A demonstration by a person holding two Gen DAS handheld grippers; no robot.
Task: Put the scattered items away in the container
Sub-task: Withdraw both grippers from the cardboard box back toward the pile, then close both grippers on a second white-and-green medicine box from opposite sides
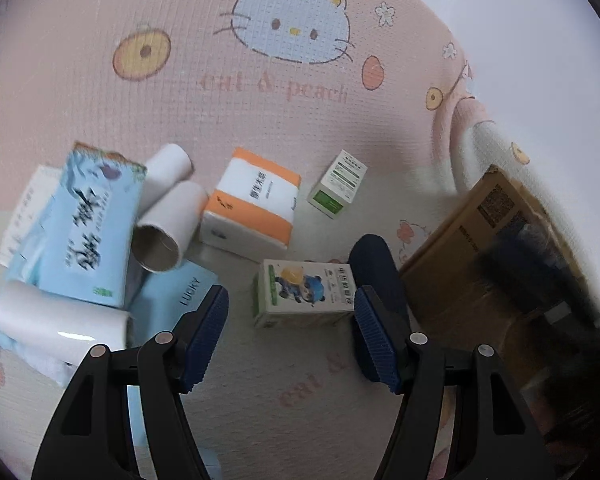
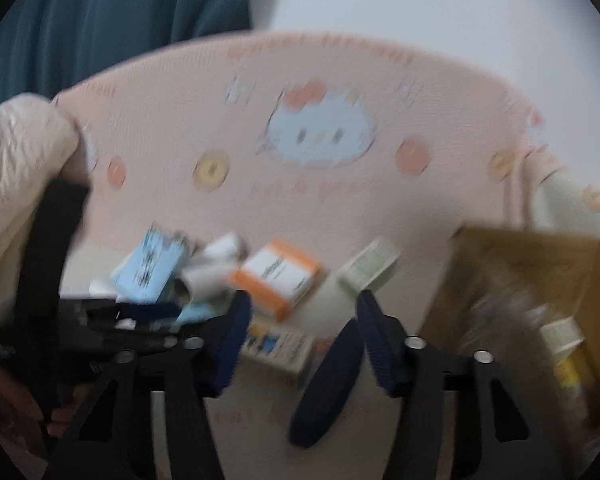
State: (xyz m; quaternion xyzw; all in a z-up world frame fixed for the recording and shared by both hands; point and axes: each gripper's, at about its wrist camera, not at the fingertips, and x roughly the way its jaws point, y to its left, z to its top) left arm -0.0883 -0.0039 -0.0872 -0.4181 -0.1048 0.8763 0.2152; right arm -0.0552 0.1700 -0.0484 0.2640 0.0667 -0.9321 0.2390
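Two hand-held grippers, both with fingers apart and nothing between them. Left hand-held gripper [image 1: 290, 332] hovers over the mat [image 1: 260, 92], pink with cat print; bare mat fills the far half from 10 to 1 o'clock, plenty of room there. Mat edge curls up at 2 o'clock, white floor [image 1: 540, 40] beyond it.

Clutter pile at 9 o'clock: blue tissue pack [image 1: 80, 224] lying tilted on top of other packs, two white rolls [image 1: 168, 216] against its right edge, one more white roll [image 1: 60, 320] at 8 o'clock, pale blue LUCKY pack [image 1: 176, 300] just left of the left finger. Orange-and-white tissue pack [image 1: 252, 204] at 12 o'clock, apart from the pile by a thin gap. Small green-and-white box [image 1: 336, 184] at 1 o'clock, standing alone. Cartoon-print box [image 1: 304, 294] lies between the fingers' tips, just ahead, not touched. Dark blue oblong object [image 1: 376, 268] touches that box's right end, right by the right finger.

Cardboard box [image 1: 480, 240] at 3 o'clock, open top; left view shows something dark and blurred inside.

Right wrist view is motion-blurred. Right hand-held gripper [image 2: 300, 340] wide apart, same items ahead. Cardboard box [image 2: 520, 280] at 3 o'clock holds blurred items, one yellow-and-white [image 2: 564, 348], cannot tell what. Left gripper body and person's sleeve [image 2: 16, 168] at 9 o'clock. Teal curtain [image 2: 120, 12] at 11 o'clock.
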